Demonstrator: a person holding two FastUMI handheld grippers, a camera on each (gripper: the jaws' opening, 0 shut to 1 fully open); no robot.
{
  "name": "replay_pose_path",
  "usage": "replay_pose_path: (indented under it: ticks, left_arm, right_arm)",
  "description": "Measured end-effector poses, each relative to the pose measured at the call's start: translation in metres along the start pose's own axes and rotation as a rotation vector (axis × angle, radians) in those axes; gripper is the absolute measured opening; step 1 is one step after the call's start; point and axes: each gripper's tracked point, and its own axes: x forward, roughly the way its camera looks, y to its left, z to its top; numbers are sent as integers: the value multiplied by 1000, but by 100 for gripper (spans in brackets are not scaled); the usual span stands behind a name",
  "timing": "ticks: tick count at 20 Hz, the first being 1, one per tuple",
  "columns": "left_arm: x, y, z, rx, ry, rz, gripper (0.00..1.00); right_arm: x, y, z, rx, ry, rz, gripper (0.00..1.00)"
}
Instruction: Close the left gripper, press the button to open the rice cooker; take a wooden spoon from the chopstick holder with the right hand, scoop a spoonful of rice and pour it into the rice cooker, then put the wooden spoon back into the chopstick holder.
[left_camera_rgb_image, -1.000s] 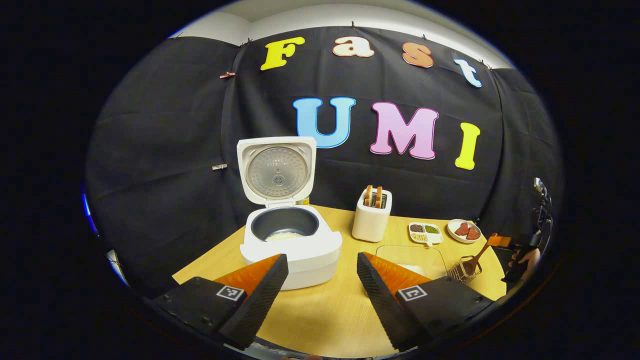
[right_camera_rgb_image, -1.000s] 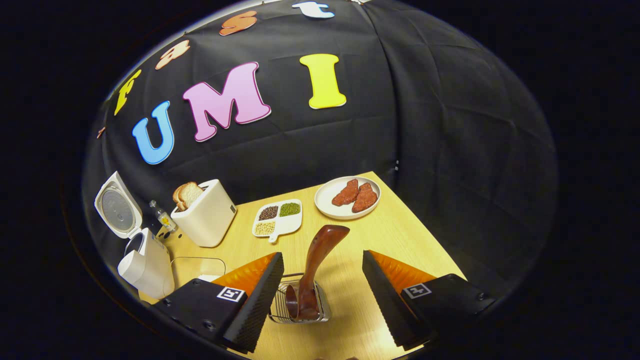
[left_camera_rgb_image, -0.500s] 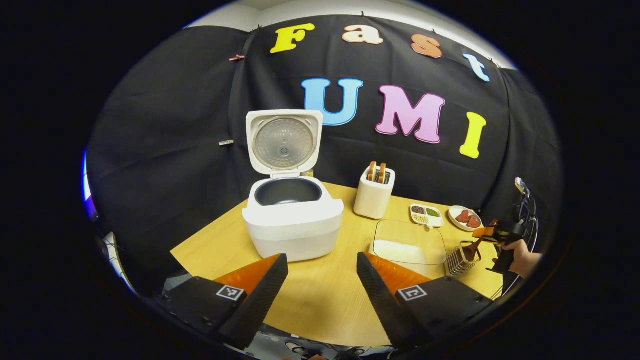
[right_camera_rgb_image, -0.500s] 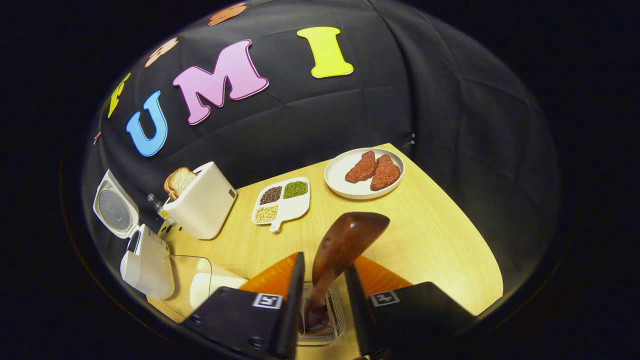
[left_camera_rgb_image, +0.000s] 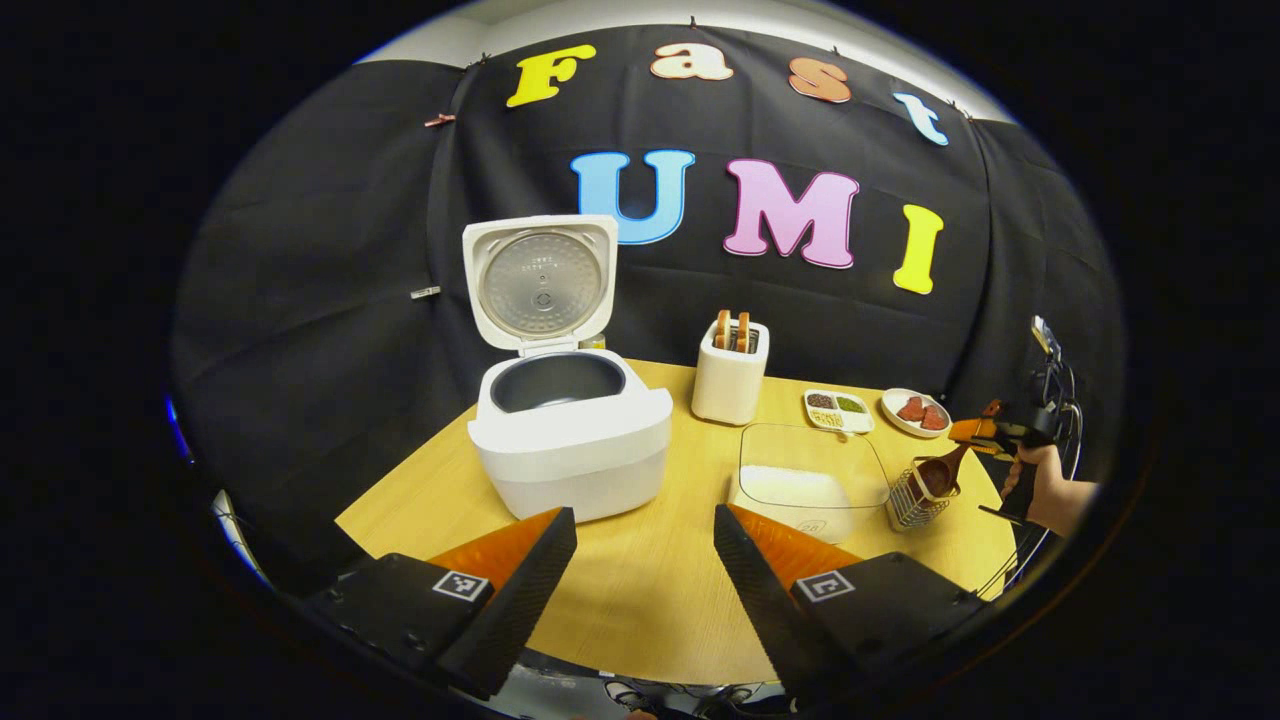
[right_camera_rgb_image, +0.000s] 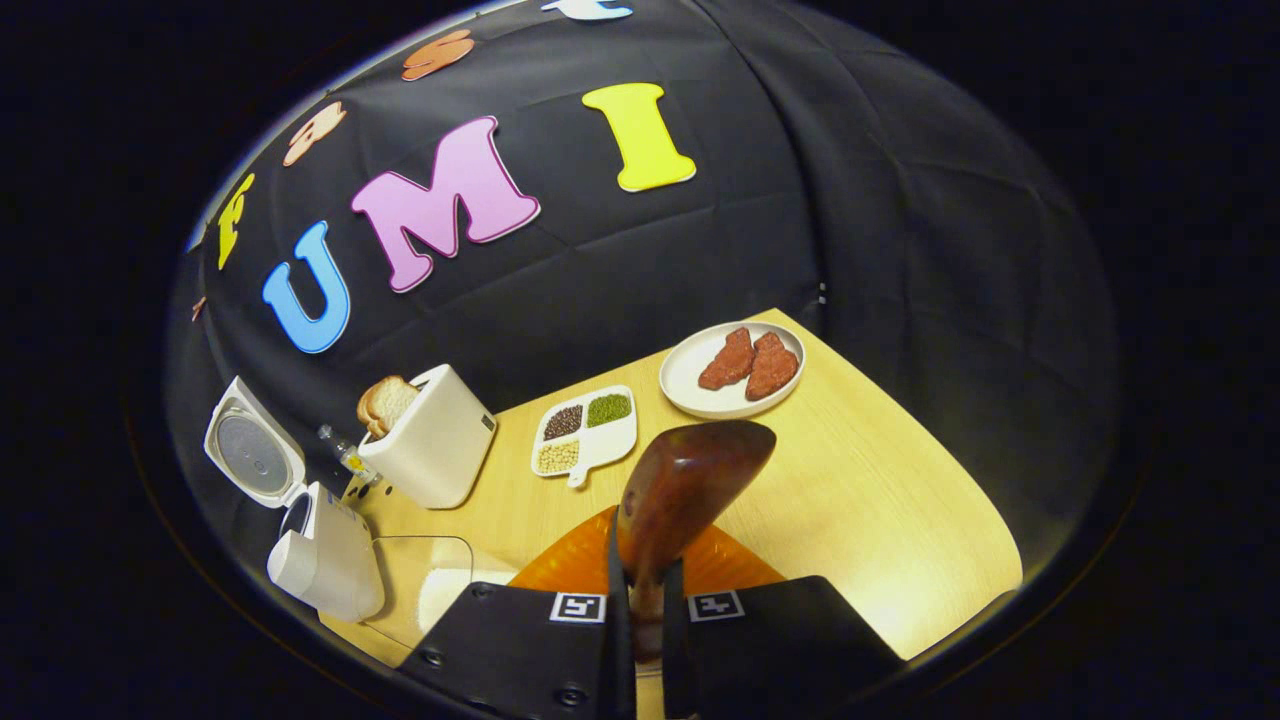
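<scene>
Right of the open white rice cooker (left_camera_rgb_image: 568, 440), the right gripper (right_camera_rgb_image: 640, 610) clenches the dark wooden spoon (right_camera_rgb_image: 680, 490) standing in the wire chopstick holder (left_camera_rgb_image: 915, 498); the left gripper (left_camera_rgb_image: 640, 560) is spread wide.

We see the white cooker (left_camera_rgb_image: 570, 440) open, lid upright at twelve o'clock; the dark wooden spoon (right_camera_rgb_image: 680, 490) leans from the wire holder (left_camera_rgb_image: 915, 500) at three.
</scene>
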Motion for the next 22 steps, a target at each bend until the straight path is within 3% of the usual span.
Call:
replay_pose_path:
  ticks: [4, 7, 10, 17, 22]
  left_arm:
    - [10, 4, 7, -19, -18, -55, 96]
    - [17, 14, 17, 15, -57, -89, 96]
    - [22, 23, 23, -17, -75, -127, 96]
    - [39, 65, 19, -43, -64, -141, 95]
    - [52, 82, 11, -55, -39, -143, 96]
  right_arm:
    - [-30, 22, 41, -101, -77, 4, 15]
    - [-49, 45, 68, -76, -112, 2, 15]
    - [-61, 68, 83, -59, -148, 0, 15]
    - [-56, 137, 59, -112, -144, 45, 15]
    - [-33, 179, 15, -178, -109, 85, 15]
